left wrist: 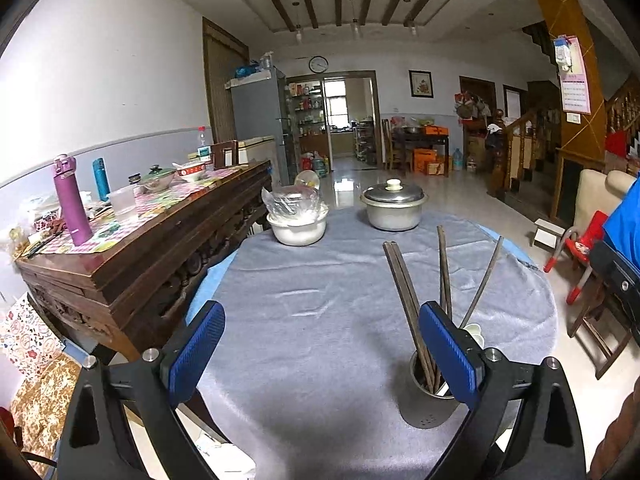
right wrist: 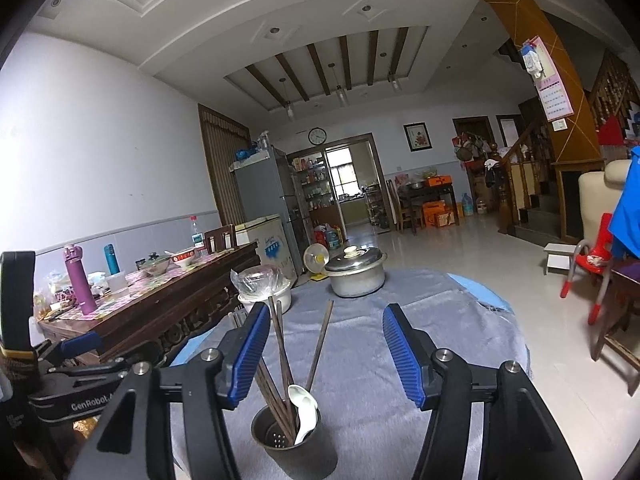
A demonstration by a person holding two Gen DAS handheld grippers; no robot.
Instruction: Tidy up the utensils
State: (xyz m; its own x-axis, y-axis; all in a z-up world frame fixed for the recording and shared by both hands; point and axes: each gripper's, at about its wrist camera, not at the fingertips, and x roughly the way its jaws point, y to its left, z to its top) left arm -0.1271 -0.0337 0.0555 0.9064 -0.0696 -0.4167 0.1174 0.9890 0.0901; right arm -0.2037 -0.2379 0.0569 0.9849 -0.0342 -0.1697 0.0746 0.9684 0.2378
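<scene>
Task looks near done: chopsticks (right wrist: pixel 280 360) and white ceramic spoon (right wrist: pixel 303 406) already stand in metal utensil holder (right wrist: pixel 294 444), lower centre of right wrist view. No loose utensils visible on grey tablecloth (left wrist: pixel 320 300); nothing seems left, judging by what shows.

Left gripper (left wrist: pixel 320 356): jaws wide, holding nothing; holder (left wrist: pixel 428 404) sits lower right, behind its right finger.

Right gripper (right wrist: pixel 324 356): wide open, empty; holder low between fingers, nearer left one.

Lidded alum. pot (left wrist: pixel 394 206) at table's far edge, untouched.

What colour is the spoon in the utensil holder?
White; the spoon shows best in the right wrist view.
</scene>
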